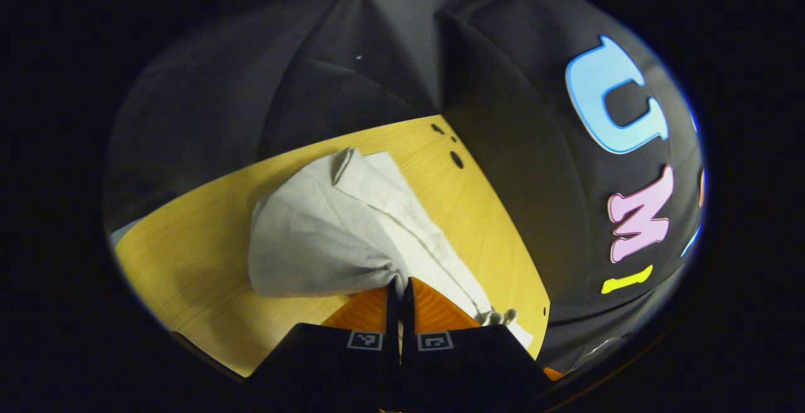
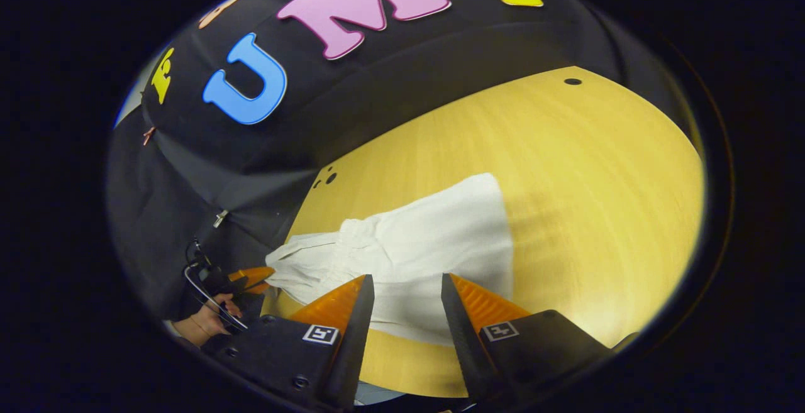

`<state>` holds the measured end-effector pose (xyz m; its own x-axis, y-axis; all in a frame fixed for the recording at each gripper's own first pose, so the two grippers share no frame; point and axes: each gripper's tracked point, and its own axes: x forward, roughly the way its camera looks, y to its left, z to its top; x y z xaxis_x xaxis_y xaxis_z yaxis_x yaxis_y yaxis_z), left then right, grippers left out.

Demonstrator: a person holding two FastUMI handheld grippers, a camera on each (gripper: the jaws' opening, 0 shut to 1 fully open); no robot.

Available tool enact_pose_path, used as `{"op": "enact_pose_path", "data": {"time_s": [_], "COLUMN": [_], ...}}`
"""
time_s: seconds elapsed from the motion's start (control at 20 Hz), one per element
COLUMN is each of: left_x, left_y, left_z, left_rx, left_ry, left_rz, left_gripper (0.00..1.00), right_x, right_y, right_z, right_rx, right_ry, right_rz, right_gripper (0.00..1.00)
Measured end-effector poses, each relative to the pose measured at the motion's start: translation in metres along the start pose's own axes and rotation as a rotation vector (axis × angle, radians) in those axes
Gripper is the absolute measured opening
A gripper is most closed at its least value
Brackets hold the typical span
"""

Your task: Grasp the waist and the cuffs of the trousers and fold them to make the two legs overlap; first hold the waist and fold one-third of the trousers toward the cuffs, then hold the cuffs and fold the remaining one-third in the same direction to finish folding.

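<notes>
In the left gripper view, the left gripper (image 1: pixel 400 287) is clamped on a bunched end of the pale trousers (image 1: pixel 327 224), which rise from the fingertips and spread over the wooden counter (image 1: pixel 188 256). Bare counter lies to the left; the far edge sits just behind the cloth.

In the right gripper view, the right gripper (image 2: pixel 407 287) stands open, its fingers apart just above the trousers' (image 2: pixel 434 243) near edge. Wide bare counter (image 2: pixel 597 212) stretches to the right. At the left, the other gripper (image 2: pixel 251 278), held by a hand (image 2: pixel 201 325), pinches the trousers' end.
</notes>
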<state>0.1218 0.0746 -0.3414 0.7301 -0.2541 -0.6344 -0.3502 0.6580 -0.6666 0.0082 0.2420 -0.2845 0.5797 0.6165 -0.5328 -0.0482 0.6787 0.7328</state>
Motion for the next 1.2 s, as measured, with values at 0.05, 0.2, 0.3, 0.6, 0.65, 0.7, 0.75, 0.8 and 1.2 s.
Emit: {"op": "enact_pose_path", "data": {"time_s": [0.05, 0.2, 0.3, 0.6, 0.65, 0.7, 0.75, 0.8, 1.2], "left_x": [-0.003, -0.012, -0.020, -0.027, -0.027, -0.026, -0.025, -0.024, -0.004], "left_y": [-0.013, -0.051, -0.079, -0.156, -0.169, -0.182, -0.193, -0.204, -0.240], "left_z": [0.004, 0.006, 0.003, -0.029, -0.035, -0.044, -0.054, -0.065, -0.182], "left_rx": [0.017, 0.083, 0.127, 0.266, 0.287, 0.307, 0.328, 0.350, 0.575], "left_ry": [-0.014, -0.052, -0.068, -0.065, -0.061, -0.057, -0.050, -0.039, 0.122], "left_rz": [-0.021, -0.081, -0.123, -0.202, -0.217, -0.229, -0.240, -0.249, -0.239], "left_gripper": [0.06, 0.06, 0.06, 0.06, 0.06, 0.06, 0.06, 0.06, 0.06], "right_x": [-0.007, -0.034, -0.052, -0.099, -0.107, -0.113, -0.119, -0.125, -0.147], "right_y": [-0.013, -0.033, -0.049, -0.100, -0.107, -0.113, -0.118, -0.124, -0.160], "right_z": [0.002, 0.001, 0.002, 0.009, 0.010, 0.011, 0.011, 0.013, 0.008], "right_rx": [0.015, 0.073, 0.080, 0.127, 0.134, 0.141, 0.147, 0.153, 0.214], "right_ry": [-0.009, -0.031, -0.041, -0.076, -0.083, -0.089, -0.094, -0.100, -0.105], "right_rz": [-0.016, -0.033, -0.054, -0.112, -0.118, -0.122, -0.127, -0.129, -0.147], "right_gripper": [0.68, 0.68, 0.68, 0.68, 0.68, 0.68, 0.68, 0.68, 0.68]}}
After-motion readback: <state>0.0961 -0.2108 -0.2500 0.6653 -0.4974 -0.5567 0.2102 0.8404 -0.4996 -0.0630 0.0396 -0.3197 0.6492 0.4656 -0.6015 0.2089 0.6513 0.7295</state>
